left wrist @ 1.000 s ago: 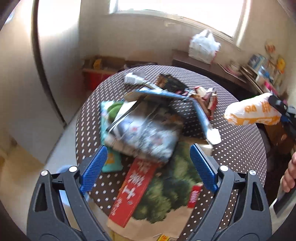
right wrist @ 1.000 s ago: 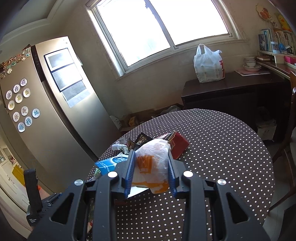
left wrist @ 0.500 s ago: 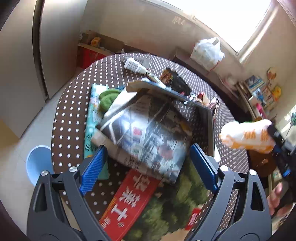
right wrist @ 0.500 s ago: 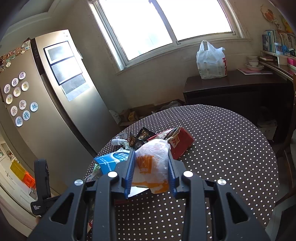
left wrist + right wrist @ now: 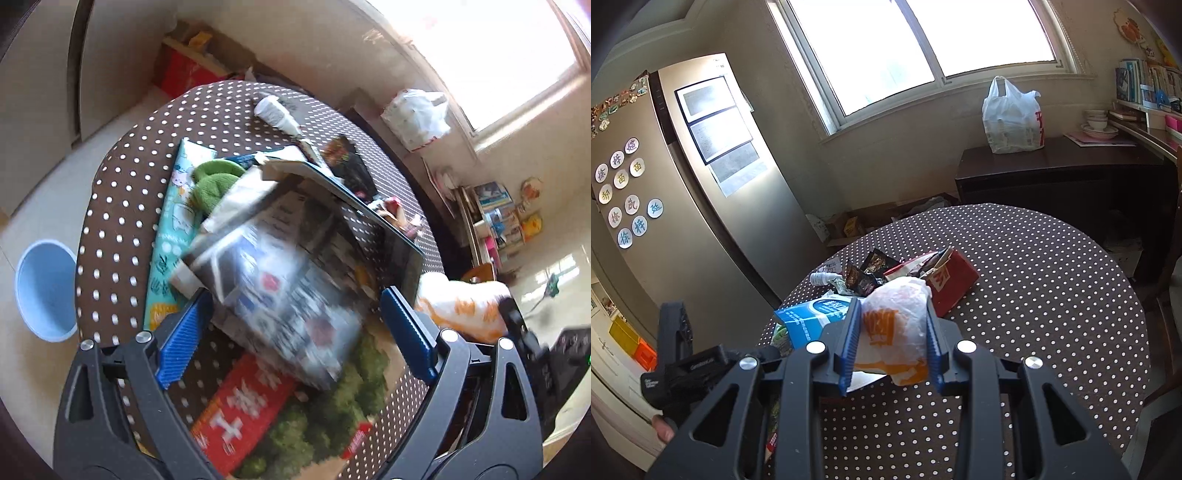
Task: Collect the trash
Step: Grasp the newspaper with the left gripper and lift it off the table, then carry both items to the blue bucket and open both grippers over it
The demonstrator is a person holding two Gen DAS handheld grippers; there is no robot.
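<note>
My right gripper [image 5: 891, 347] is shut on a crumpled white-and-orange plastic bag [image 5: 899, 325], held above the round polka-dot table [image 5: 1052, 295]; the bag also shows at the right of the left wrist view [image 5: 461, 310]. My left gripper [image 5: 291, 347] is open and empty, hovering over a trash pile: a printed newspaper-like sheet [image 5: 280, 280], a red packet [image 5: 240, 421], a green-printed paper bag [image 5: 332, 421], a teal wrapper [image 5: 173, 236]. A red carton [image 5: 949, 277] and dark snack wrappers [image 5: 864, 273] lie further back.
A light blue bin [image 5: 44, 288] stands on the floor left of the table. A small white bottle [image 5: 277, 114] lies at the table's far edge. A fridge [image 5: 713, 206], a dark sideboard [image 5: 1063, 173] with a white shopping bag [image 5: 1012, 118], and shelves surround the table.
The left gripper has tilted and moved in over the trash pile, bringing the blue bin into view. The right gripper still holds the bag, drifted slightly.
</note>
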